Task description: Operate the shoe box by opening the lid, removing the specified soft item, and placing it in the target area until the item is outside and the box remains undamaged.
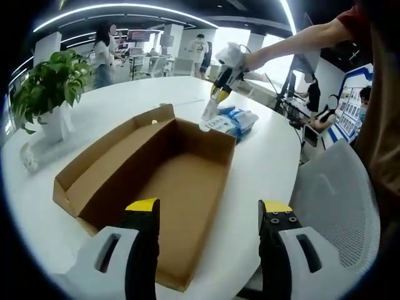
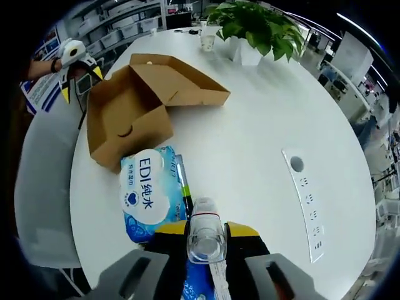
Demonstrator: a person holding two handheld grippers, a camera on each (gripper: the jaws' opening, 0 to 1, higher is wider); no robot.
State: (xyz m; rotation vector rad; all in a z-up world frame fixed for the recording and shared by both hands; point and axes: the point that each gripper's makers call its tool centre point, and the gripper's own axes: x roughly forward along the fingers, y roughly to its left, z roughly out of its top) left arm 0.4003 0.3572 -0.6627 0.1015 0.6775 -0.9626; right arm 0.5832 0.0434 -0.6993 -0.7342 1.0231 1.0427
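An open brown cardboard shoe box lies on the white table with nothing inside it. My left gripper hovers open over its near end. Beyond the far end, my right gripper holds a clear-and-blue soft packet just above the table. In the right gripper view the jaws are shut on that packet. A blue-white wipes pack lies flat on the table beside the box, whose lid is folded open. The left gripper shows behind the box.
A potted plant in a white pot stands at the table's far side, with a glass next to it. A socket panel is set into the tabletop. A grey mesh chair is at the table edge. People stand in the background.
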